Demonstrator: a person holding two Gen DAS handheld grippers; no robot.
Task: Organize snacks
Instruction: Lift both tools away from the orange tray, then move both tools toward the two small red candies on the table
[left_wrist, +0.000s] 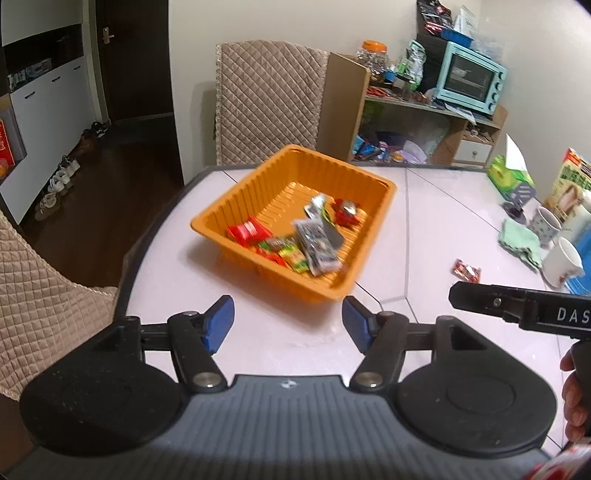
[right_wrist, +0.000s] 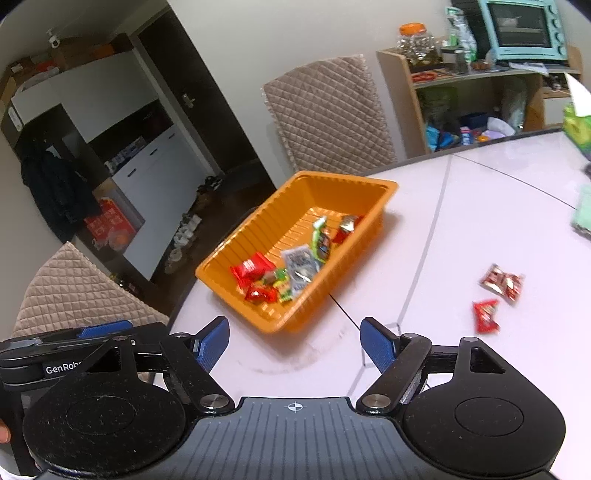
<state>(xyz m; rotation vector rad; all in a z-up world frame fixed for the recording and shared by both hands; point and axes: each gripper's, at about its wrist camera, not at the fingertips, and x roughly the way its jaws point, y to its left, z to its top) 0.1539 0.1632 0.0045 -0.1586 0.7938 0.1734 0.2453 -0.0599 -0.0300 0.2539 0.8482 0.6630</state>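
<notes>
An orange tray (left_wrist: 334, 168) (right_wrist: 343, 182) sits on the white table and holds several snack packets, among them a red one (left_wrist: 247, 232) (right_wrist: 251, 267) and a grey one (left_wrist: 316, 245) (right_wrist: 301, 264). Two red packets lie loose on the table right of the tray: one (right_wrist: 502, 282) (left_wrist: 466, 270) farther, one (right_wrist: 485, 315) nearer. My left gripper (left_wrist: 288, 325) is open and empty, just before the tray's near wall. My right gripper (right_wrist: 293, 345) is open and empty, near the tray's front corner; its body shows in the left wrist view (left_wrist: 517, 306).
Two quilted chairs (left_wrist: 269, 99) (left_wrist: 40, 295) stand at the table's far and left sides. Mugs (left_wrist: 561, 262), a green cloth (left_wrist: 519, 242), a tissue box (left_wrist: 508, 177) and a carton stand at the table's right. A cluttered shelf with a blue oven (left_wrist: 469, 77) is behind.
</notes>
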